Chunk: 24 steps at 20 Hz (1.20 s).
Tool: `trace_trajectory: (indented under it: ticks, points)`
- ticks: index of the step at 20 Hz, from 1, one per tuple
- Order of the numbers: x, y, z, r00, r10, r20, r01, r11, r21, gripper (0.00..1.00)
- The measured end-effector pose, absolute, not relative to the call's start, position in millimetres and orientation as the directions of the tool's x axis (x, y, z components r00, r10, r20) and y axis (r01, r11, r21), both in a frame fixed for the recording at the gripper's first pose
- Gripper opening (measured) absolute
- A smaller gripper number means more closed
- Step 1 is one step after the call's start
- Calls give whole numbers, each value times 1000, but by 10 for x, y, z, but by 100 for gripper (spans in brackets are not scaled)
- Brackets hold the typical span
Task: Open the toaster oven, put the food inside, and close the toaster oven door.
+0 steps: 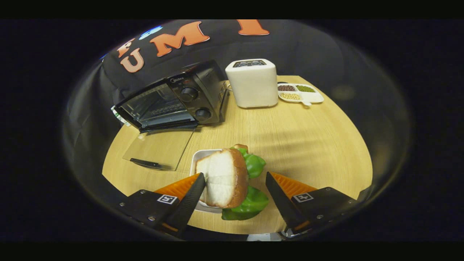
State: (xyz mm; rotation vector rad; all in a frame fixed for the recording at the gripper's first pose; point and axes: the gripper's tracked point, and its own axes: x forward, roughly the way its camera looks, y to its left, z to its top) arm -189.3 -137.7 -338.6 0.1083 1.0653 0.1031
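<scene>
A sandwich (224,177) of white bread with green lettuce stands on edge on a small white square plate (195,159), between my fingers. My gripper (235,181) is open around it: the left fingertip touches the bread's face, while the right fingertip stands apart from the lettuce. Beyond the fingers to the left sits the black toaster oven (181,99), with its glass door (159,146) folded down flat onto the table and the rack inside in sight.
A white box-shaped appliance (253,83) stands right of the oven. Behind it a white divided dish (301,93) holds beans and grains. All rest on a round wooden table (308,145) with black cloth behind it.
</scene>
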Motion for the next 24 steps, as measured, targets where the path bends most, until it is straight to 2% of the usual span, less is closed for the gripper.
trace_trajectory:
  ticks: [3, 4, 6, 10, 12, 16, 20, 24]
  points:
    - [-1880, -1305, -3426, 458, 168, -873, -16, 983, 181, 95]
    - [-1856, -1302, -3420, 460, 168, -872, -11, 983, 183, 83]
    - [-1861, -1248, -3391, 450, 181, -874, -10, 980, 198, 65]
    - [-1811, -1136, -3229, 470, 205, -859, 24, 969, 244, 41]
    - [-1787, -1093, -3147, 485, 208, -850, 20, 969, 248, 36]
    - [-1672, -983, -2881, 536, 217, -816, 35, 960, 278, 36]
    - [-1430, -636, -2531, 607, 288, -741, 20, 926, 377, 36]
    - [-1204, -127, -2494, 622, 367, -692, -25, 892, 451, 36]
